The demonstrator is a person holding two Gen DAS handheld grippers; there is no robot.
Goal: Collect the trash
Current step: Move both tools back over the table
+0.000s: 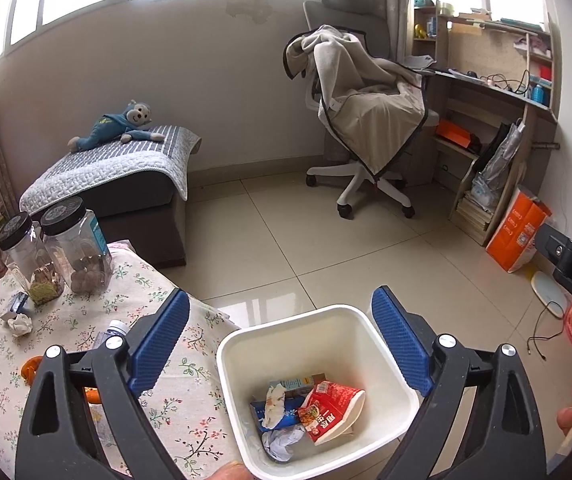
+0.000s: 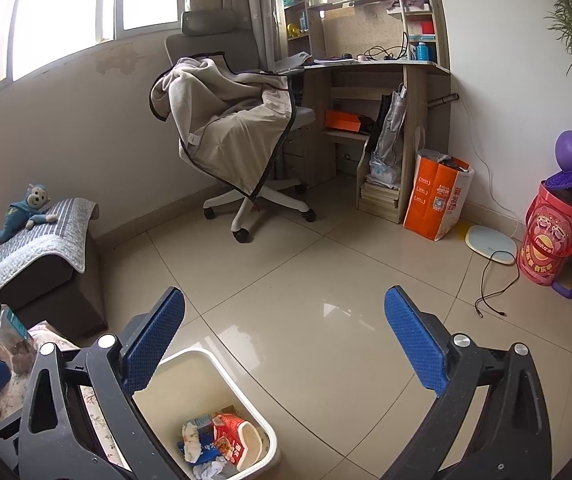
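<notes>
Left gripper (image 1: 280,336) fingers wide – bin (image 1: 389,408) btm edge cut off.

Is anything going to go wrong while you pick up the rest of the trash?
Maybe. The crumpled tissue lies close to two jars on the table, so reaching for it with the left gripper could bump one over. The bin sits tight against the table edge, so a dropped piece might land on the floor instead.

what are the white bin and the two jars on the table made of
White bin: likely plastic, smooth with a soft sheen and thin rolled rim. Two jars: look like clear plastic, contents visible through the walls; black lids, probably plastic too.
</notes>
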